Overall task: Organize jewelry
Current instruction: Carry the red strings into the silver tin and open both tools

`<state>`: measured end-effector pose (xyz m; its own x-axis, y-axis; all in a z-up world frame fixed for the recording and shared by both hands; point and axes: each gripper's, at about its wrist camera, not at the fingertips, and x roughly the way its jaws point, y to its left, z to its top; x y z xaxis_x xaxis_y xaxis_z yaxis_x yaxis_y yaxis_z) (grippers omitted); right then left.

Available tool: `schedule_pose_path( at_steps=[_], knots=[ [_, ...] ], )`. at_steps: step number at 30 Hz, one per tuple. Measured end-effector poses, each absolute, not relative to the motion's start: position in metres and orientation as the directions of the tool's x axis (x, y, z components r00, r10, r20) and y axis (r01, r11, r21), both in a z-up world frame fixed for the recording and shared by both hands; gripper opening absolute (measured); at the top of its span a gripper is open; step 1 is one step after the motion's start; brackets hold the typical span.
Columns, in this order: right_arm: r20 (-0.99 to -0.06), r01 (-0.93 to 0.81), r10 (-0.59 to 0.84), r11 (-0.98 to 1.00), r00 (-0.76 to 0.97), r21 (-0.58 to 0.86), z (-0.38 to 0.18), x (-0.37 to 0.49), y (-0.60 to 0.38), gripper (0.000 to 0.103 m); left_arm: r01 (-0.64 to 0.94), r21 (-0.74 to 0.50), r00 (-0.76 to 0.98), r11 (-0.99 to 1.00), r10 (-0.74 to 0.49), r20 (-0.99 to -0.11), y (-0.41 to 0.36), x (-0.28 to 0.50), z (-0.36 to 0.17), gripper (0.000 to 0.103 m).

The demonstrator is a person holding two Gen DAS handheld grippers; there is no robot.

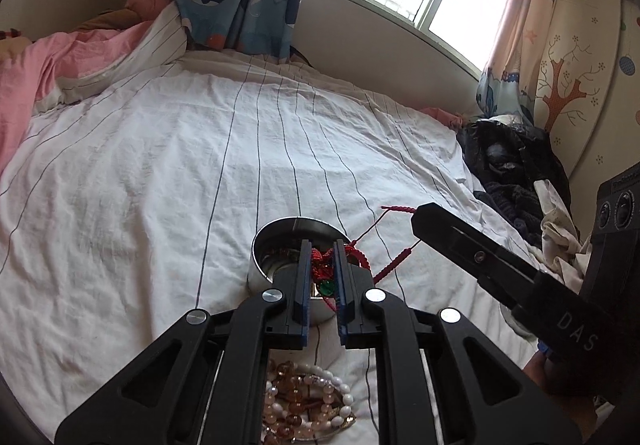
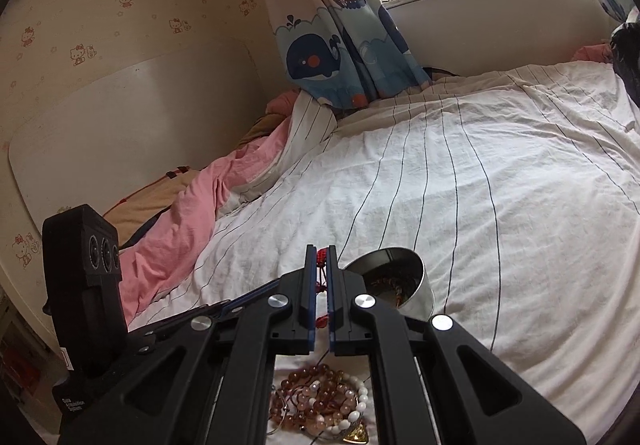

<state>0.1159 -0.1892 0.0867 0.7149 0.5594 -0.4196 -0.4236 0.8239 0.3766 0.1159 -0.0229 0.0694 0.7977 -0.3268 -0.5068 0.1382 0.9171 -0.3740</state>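
A white bedsheet (image 1: 160,185) with thin dark stripes covers the bed, with a pink quilt (image 1: 36,61) bunched at its far left. A round steel tin (image 1: 276,241) stands on the sheet, some jewelry inside it. Near the cameras lies a heap of bead bracelets (image 1: 304,401), amber and white. The left gripper (image 1: 323,245) is clamped on the knotted part of a red braided cord bracelet (image 1: 320,265) above the tin; the right gripper (image 2: 321,250) pinches the same bracelet's other end.
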Motion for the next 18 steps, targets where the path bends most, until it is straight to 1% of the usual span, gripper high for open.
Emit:
schedule_pose_path(
  at_steps=[2, 3, 4, 5, 6, 7, 9, 10, 11, 18],
  knots=[
    [-0.423, -0.421, 0.551, 0.830, 0.720, 0.365, 0.083, 0.129, -0.187, 0.005, 0.127, -0.389, 0.804, 0.912, -0.325, -0.499, -0.025, 0.131, 0.065, 0.010],
    [-0.432, -0.415, 0.542, 0.836, 0.720, 0.358, 0.080, 0.136, -0.185, 0.005, 0.119, -0.392, 0.794, 0.912, -0.325, -0.514, -0.027, 0.141, 0.061, 0.011],
    [-0.459, -0.402, 0.526, 0.848, 0.716, 0.345, 0.073, 0.146, -0.182, 0.005, 0.105, -0.391, 0.768, 0.915, -0.324, -0.552, -0.030, 0.155, 0.052, 0.012],
    [-0.498, -0.373, 0.504, 0.862, 0.706, 0.343, 0.065, 0.158, -0.181, 0.006, 0.091, -0.398, 0.733, 0.913, -0.332, -0.594, -0.030, 0.168, 0.041, 0.016],
    [-0.536, -0.346, 0.492, 0.869, 0.686, 0.354, 0.056, 0.169, -0.182, 0.006, 0.072, -0.410, 0.714, 0.909, -0.334, -0.616, -0.028, 0.175, 0.033, 0.022],
    [-0.558, -0.321, 0.479, 0.875, 0.677, 0.362, 0.048, 0.176, -0.185, 0.007, 0.053, -0.411, 0.709, 0.910, -0.325, -0.626, -0.025, 0.176, 0.029, 0.025],
    [-0.567, -0.303, 0.472, 0.878, 0.675, 0.370, 0.039, 0.176, -0.191, 0.014, 0.063, -0.386, 0.725, 0.920, -0.307, -0.616, -0.022, 0.168, 0.030, 0.035],
    [-0.567, -0.301, 0.473, 0.877, 0.674, 0.374, 0.038, 0.174, -0.193, 0.015, 0.065, -0.370, 0.733, 0.927, -0.296, -0.612, -0.021, 0.163, 0.031, 0.036],
    [-0.570, -0.299, 0.471, 0.878, 0.673, 0.373, 0.037, 0.172, -0.196, 0.015, 0.065, -0.363, 0.737, 0.929, -0.290, -0.611, -0.018, 0.158, 0.032, 0.038],
    [-0.567, -0.299, 0.463, 0.883, 0.681, 0.362, 0.045, 0.138, -0.193, 0.016, 0.068, -0.321, 0.739, 0.945, -0.263, -0.620, -0.005, 0.118, 0.038, 0.039]
  ],
)
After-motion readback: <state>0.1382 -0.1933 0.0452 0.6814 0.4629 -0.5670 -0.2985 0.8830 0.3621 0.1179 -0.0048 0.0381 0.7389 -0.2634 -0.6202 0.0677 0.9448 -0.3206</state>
